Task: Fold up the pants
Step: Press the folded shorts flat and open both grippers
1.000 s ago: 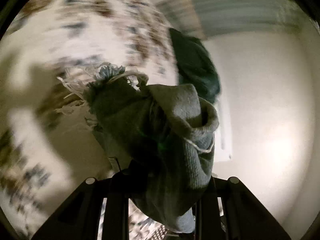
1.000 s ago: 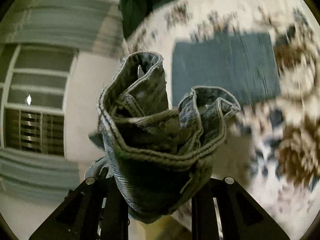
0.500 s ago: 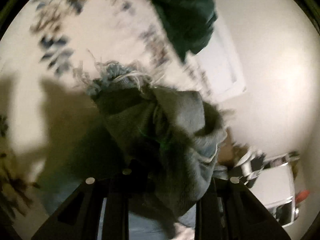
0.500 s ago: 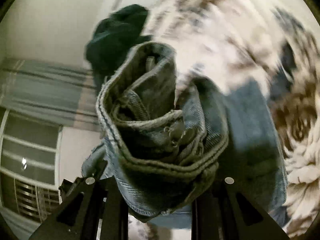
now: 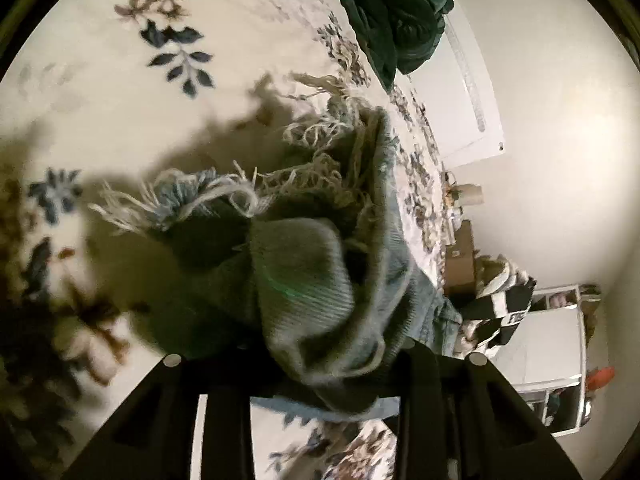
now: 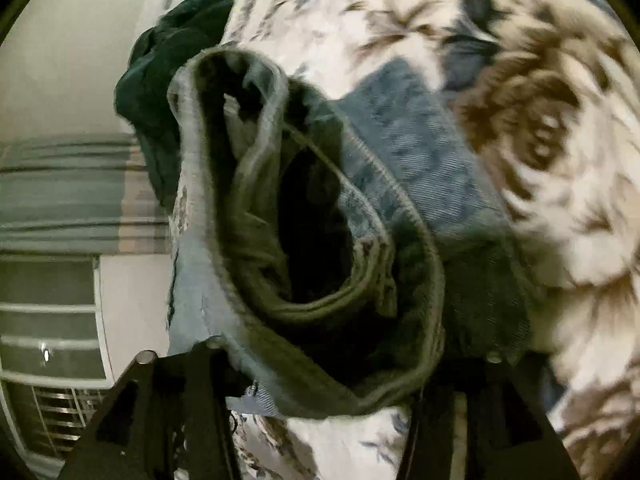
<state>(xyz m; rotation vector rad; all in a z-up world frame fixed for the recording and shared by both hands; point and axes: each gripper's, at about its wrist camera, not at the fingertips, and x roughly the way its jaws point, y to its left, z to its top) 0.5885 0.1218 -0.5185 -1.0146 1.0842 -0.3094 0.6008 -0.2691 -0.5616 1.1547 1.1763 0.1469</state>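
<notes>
The left gripper point(image 5: 324, 364) is clamped on the frayed hem of the pants point(image 5: 312, 272), centre frame; the right gripper point(image 6: 320, 364) pinches a seamed edge; the denim looks heavy, limp, thick at seams; hold there.

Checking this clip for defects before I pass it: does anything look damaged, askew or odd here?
The pants' hem in the left gripper is ragged, with long loose threads; worn or styled that way, I cannot tell. The waistband in the right gripper is bunched and gaping, not flat. Nothing else stands out on the bedspread.
</notes>
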